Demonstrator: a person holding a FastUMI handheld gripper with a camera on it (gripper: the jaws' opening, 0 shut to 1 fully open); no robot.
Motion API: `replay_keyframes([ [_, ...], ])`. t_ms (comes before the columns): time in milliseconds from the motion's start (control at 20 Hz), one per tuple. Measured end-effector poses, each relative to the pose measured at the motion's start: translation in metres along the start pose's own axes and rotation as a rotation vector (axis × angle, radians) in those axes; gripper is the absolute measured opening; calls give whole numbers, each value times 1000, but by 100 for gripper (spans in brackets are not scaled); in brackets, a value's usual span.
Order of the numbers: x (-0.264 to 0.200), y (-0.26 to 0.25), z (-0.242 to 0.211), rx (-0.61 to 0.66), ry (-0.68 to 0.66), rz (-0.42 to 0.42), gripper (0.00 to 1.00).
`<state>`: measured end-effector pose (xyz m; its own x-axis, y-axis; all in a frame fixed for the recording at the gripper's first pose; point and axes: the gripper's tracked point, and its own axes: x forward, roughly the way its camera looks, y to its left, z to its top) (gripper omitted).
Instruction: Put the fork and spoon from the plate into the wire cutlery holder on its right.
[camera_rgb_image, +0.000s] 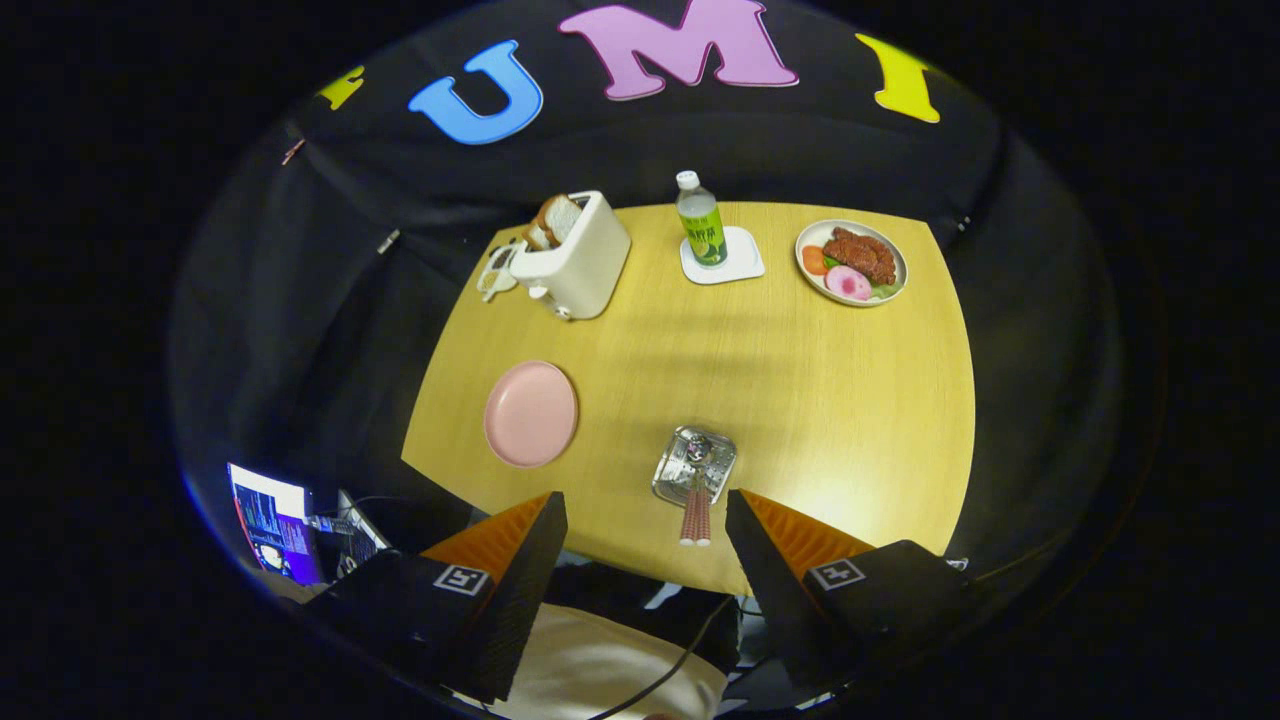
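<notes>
The gripper (645, 520) hangs above the near edge of the yellow wooden table (820, 400), its fingers spread wide apart and holding nothing. Just ahead, between them, stands the silvery wire cutlery holder (694, 464). The fork and spoon (695, 510) sit in it, their long axes pointing back toward the fingers, striped reddish handles nearest them. To the holder's left lies the round pink plate (531, 413), bare. Beyond stand a cream toaster holding bread (574, 255), a green bottle (701, 222) on a white coaster, and a plate of food (851, 262).
</notes>
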<state>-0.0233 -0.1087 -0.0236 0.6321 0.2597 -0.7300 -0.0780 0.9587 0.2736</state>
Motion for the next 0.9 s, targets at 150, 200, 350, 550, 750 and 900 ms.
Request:
replay_keyframes([
  [150,-17,17,9,22,-140,-8,99],
  [200,-19,24,16,32,-191,-11,99],
  [350,-28,38,45,57,-375,-47,99],
  [550,-64,50,89,20,-654,-153,99],
  [750,-114,72,117,-50,-916,-239,99],
  [900,-137,79,130,-119,-1063,-324,98],
])
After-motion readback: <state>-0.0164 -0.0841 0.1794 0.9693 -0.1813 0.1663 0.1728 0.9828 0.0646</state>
